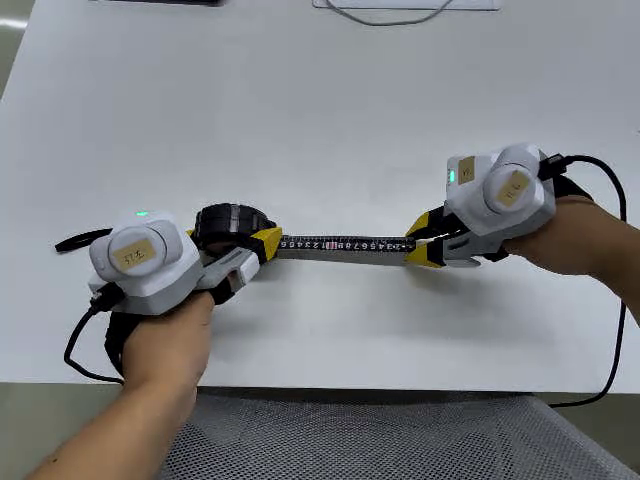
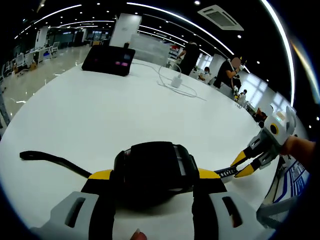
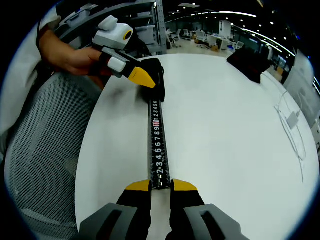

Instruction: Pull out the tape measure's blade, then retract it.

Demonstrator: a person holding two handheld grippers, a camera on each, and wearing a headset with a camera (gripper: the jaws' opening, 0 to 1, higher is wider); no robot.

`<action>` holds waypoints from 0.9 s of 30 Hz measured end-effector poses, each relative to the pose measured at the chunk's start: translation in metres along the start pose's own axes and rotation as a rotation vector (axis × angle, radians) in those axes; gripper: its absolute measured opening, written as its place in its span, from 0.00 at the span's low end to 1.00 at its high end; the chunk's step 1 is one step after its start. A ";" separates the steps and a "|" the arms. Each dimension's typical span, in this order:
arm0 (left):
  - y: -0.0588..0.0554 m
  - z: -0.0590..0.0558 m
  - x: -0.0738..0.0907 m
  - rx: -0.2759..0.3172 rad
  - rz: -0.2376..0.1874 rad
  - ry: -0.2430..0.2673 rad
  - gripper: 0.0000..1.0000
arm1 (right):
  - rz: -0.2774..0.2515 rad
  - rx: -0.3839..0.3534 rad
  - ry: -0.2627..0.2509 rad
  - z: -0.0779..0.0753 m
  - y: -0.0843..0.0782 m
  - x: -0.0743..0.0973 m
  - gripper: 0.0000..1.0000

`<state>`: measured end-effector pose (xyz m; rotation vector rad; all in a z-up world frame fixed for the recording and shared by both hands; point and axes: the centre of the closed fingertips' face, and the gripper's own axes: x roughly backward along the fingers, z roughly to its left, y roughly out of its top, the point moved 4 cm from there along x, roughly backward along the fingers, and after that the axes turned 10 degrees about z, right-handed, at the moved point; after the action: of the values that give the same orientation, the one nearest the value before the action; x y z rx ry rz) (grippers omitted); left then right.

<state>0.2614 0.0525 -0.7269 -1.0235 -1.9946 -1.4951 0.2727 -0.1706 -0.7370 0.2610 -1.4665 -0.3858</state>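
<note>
A black tape measure case [image 1: 231, 226] [image 2: 155, 167] [image 3: 152, 71] rests on the white table, with my left gripper [image 1: 262, 243] [image 2: 155, 176] shut on it. A dark blade with white numbers [image 1: 345, 244] [image 3: 158, 145] runs out of the case to the right. My right gripper [image 1: 421, 240] [image 3: 161, 186] is shut on the blade's end, its yellow-tipped jaws closed around it. The right gripper [image 2: 242, 164] also appears at the right of the left gripper view, and the left gripper [image 3: 131, 70] at the top of the right gripper view. A black wrist strap [image 1: 80, 240] [image 2: 50, 159] trails left from the case.
The white table [image 1: 320, 110] spreads wide beyond the grippers. A white cable and charger [image 2: 176, 82] and a black tablet-like device [image 2: 110, 60] lie at its far side. A grey mesh chair [image 1: 380, 440] stands at the near edge. People stand in the background.
</note>
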 end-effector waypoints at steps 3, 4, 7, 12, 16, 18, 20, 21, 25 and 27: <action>0.000 0.000 0.000 -0.002 0.003 0.000 0.57 | -0.010 0.004 0.006 0.001 0.007 -0.003 0.10; 0.000 0.000 0.000 -0.001 0.003 -0.001 0.57 | -0.012 0.006 0.007 0.001 0.009 -0.004 0.10; 0.000 0.000 0.000 0.002 0.003 -0.004 0.57 | -0.019 0.011 0.009 0.001 0.015 -0.006 0.10; 0.000 0.001 0.000 0.008 0.002 -0.009 0.57 | -0.029 0.013 0.014 0.000 0.023 -0.009 0.10; 0.000 0.000 0.001 0.014 0.001 -0.013 0.57 | -0.040 0.008 0.019 0.001 0.028 -0.012 0.10; 0.000 0.000 0.001 0.013 0.001 -0.014 0.57 | -0.044 0.008 0.023 0.001 0.031 -0.014 0.10; 0.000 0.000 0.001 0.013 0.002 -0.015 0.57 | -0.047 0.009 0.026 0.002 0.034 -0.017 0.10; 0.000 0.000 0.001 0.013 0.002 -0.015 0.57 | -0.048 0.009 0.028 0.001 0.035 -0.017 0.10; 0.000 0.000 0.001 0.020 -0.001 -0.020 0.57 | -0.067 -0.001 0.033 0.000 0.040 -0.020 0.10; 0.000 0.000 0.001 0.019 -0.001 -0.021 0.57 | -0.072 0.000 0.032 0.000 0.044 -0.022 0.10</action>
<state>0.2610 0.0529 -0.7258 -1.0348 -2.0200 -1.4694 0.2757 -0.1217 -0.7399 0.3193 -1.4285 -0.4383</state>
